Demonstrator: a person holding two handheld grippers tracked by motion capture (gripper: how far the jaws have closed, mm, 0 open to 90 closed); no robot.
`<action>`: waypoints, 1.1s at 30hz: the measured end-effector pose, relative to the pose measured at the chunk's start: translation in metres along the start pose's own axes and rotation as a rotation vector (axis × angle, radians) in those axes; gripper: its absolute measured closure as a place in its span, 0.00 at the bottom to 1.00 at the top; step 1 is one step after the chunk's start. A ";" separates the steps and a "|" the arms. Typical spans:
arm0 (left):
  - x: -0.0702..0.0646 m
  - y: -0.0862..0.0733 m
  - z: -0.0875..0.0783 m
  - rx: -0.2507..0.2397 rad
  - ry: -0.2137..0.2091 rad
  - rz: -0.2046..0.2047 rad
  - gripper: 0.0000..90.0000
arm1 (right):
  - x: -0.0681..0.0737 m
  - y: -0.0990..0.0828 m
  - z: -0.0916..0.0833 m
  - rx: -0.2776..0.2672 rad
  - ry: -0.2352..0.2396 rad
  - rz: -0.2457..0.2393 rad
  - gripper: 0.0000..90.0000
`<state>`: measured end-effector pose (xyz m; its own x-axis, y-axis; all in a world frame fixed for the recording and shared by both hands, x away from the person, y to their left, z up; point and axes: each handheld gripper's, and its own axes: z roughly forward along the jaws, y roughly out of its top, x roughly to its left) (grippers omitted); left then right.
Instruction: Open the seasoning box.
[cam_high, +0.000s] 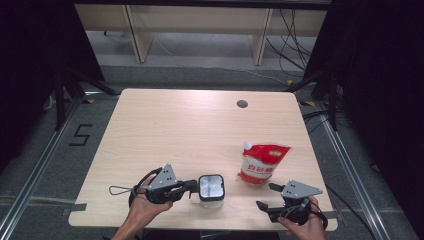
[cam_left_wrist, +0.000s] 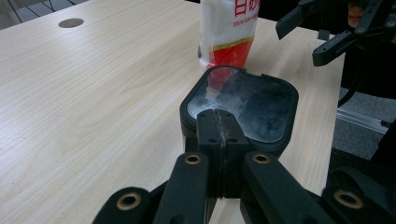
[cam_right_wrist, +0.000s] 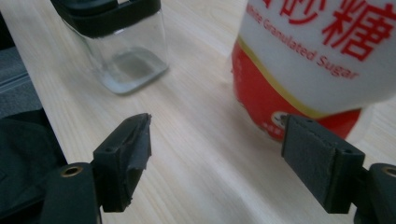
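Two grippers work near the table's (cam_high: 150, 125) front edge. The left gripper (cam_high: 192, 187) has its jaws clenched together at the black rim of a clear square jar (cam_high: 211, 189), though I cannot tell whether they pinch it. The right gripper (cam_high: 266, 196) hovers with jaws spread and nothing between them, just beside a red-and-white granulated sugar pouch (cam_high: 260, 162) standing right of the jar.

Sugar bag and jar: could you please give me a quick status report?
Left gripper shut at jar lid's edge. Right gripper open, short of sugar bag. Bag upright, untouched. Nothing between.
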<state>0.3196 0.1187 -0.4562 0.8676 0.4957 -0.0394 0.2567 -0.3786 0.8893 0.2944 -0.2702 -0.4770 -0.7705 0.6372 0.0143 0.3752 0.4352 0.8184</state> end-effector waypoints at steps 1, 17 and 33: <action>-0.001 -0.001 0.001 -0.003 -0.003 -0.012 0.99 | 0.003 0.001 0.000 0.005 0.011 0.019 0.36; 0.000 -0.002 -0.001 -0.010 0.018 -0.018 0.98 | 0.020 0.025 0.017 -0.071 0.078 -0.136 0.69; 0.000 -0.006 -0.001 -0.042 0.028 -0.036 0.99 | 0.030 0.038 0.033 -0.072 0.140 -0.187 0.90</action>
<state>0.3174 0.1220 -0.4609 0.8459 0.5300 -0.0595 0.2688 -0.3272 0.9059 0.3021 -0.2133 -0.4639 -0.8890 0.4531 -0.0659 0.1852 0.4876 0.8532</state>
